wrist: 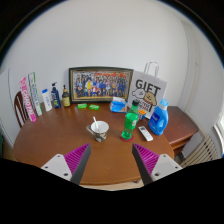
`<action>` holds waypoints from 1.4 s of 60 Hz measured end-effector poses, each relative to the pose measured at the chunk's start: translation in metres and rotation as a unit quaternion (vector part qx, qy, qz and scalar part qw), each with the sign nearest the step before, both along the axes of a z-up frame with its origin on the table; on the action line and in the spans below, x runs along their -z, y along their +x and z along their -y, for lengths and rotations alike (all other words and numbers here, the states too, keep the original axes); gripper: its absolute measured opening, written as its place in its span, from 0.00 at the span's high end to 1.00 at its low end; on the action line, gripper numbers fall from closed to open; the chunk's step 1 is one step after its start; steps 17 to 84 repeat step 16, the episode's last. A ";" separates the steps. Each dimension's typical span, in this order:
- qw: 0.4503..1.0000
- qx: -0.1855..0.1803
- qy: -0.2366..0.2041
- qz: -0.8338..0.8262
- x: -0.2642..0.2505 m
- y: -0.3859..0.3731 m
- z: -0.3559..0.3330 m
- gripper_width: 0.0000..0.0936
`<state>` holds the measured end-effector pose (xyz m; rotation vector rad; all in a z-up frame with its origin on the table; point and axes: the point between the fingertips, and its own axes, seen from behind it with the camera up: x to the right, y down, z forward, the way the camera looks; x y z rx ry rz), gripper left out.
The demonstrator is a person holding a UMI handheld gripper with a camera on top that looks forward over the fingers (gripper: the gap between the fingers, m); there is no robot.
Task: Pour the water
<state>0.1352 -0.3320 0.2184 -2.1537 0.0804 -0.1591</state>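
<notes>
– which colours are seen on the table (60, 140)?
– brown wood is shown, a green bottle (130, 121), a white cup (99, 127).
– and the gripper (110, 160)?
– magenta pads (76, 157), striped.

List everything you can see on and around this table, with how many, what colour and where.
table: one, brown wood, under everything
cup: one, white, just ahead of the tool's fingers, mid-table
green bottle: one, green, right of the cup
blue bottle: one, blue, right of the green bottle
framed photo: one, dark frame, against the wall at the table's back
gift bag: one, white with dark lettering, right of the framed photo
small bottles: several, mixed colours, left of the framed photo
green lids: two, green, flat in front of the framed photo
tool: one, fingers with magenta pads, open, nothing between them
</notes>
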 end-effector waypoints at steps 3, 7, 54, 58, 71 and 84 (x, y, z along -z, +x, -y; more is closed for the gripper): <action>1.000 -0.002 -0.003 -0.011 -0.001 -0.006 0.007 0.09; 1.000 -0.002 -0.006 -0.017 -0.001 -0.008 0.013 0.09; 1.000 -0.002 0.000 0.002 -0.005 -0.007 0.022 0.09; 1.000 -0.002 0.000 0.002 -0.005 -0.007 0.022 0.09; 1.000 -0.002 0.000 0.002 -0.005 -0.007 0.022 0.09; 1.000 -0.002 0.000 0.002 -0.005 -0.007 0.022 0.09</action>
